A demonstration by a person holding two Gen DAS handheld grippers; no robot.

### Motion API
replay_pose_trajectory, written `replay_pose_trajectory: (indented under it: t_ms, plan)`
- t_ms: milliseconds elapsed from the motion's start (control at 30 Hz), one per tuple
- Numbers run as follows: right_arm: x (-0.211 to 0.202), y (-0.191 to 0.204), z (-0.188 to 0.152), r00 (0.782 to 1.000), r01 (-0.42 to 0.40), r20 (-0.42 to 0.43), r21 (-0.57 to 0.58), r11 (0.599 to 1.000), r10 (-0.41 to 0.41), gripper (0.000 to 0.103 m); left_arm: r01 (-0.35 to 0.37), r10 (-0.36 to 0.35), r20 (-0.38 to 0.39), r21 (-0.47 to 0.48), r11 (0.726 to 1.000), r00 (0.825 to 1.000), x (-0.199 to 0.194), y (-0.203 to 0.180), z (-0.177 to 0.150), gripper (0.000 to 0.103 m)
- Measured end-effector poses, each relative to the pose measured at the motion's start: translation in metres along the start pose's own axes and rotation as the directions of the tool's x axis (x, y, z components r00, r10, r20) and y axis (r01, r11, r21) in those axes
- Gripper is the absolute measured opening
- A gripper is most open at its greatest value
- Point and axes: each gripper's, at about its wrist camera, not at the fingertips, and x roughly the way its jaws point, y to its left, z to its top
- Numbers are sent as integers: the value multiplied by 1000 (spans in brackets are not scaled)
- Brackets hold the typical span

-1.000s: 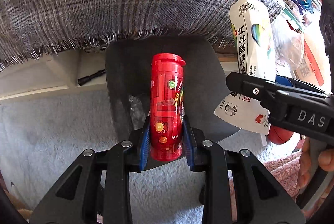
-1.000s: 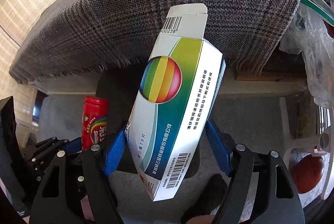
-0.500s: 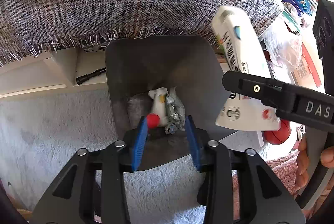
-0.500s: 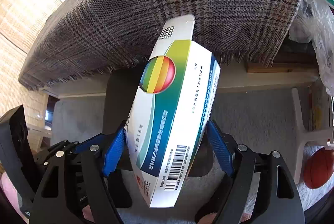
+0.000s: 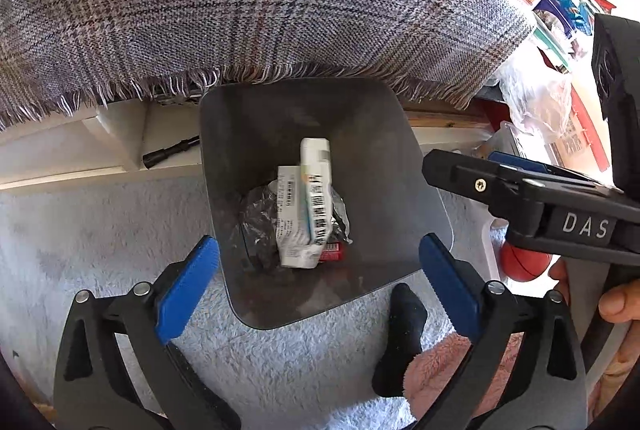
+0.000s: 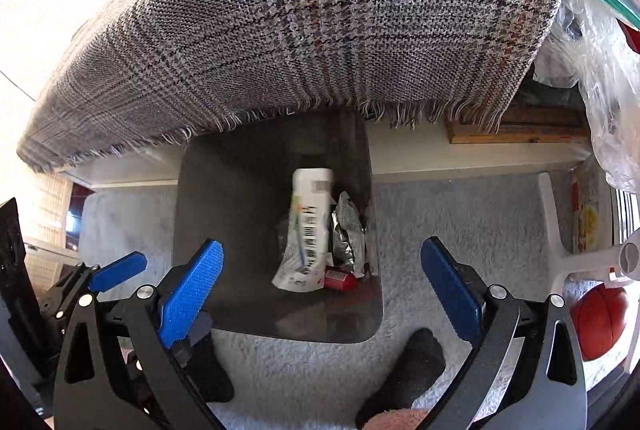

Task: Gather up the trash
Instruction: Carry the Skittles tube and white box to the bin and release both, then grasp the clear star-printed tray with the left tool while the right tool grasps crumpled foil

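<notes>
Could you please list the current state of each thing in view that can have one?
Left gripper: open, empty; jaws just opened.
Right gripper: open, empty; jaws just opened.
Dark grey plastic bin: lidless, partly filled.
White cardboard medicine box: inside bin, propped on end.
Red candy tube: at bin bottom, mostly covered.

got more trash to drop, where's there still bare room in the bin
Free: the bin's left half and near floor, between its left wall and the crumpled wrapper. Crowded: centre-right, where the white box leans on a flattened carton with a red tube beneath.
</notes>
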Motion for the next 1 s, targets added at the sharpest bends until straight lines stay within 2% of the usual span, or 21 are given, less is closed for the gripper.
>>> replay_pose_trajectory:
  t_ms: [100, 233, 333, 500, 667, 733, 867, 1000]
  plan:
    - [-12, 1, 7, 1000, -16, 13, 4, 1000, 16, 100, 16, -16, 5, -3, 1000, 1000, -9, -1, 7, 95]
    - [-50, 3, 34, 993, -34, 110, 13, 999, 33, 100, 18, -19, 50, 16, 1000, 999, -30, 0, 30, 95]
    - [-81, 4, 58, 983, -39, 180, 16, 999, 35, 100, 10, -12, 96, 23, 1000, 995, -53, 2, 56, 95]
    - [-105, 7, 104, 973, -24, 230, 6, 1000, 22, 100, -41, 37, 163, 19, 999, 986, -89, 12, 107, 95]
    - [-102, 4, 156, 974, -43, 225, 17, 999, 38, 100, -88, 90, 196, -17, 996, 976, -101, 25, 168, 95]
    - [-93, 0, 177, 975, -19, 224, 27, 999, 12, 100, -98, 102, 202, -33, 995, 974, -101, 30, 190, 95]
    - [-69, -18, 215, 981, -10, 192, 84, 996, -6, 100, -165, 173, 210, -54, 985, 962, -89, 42, 238, 94]
    - [-53, -29, 244, 977, 45, 203, 99, 994, -65, 100, -217, 230, 203, -82, 973, 952, -74, 58, 277, 90]
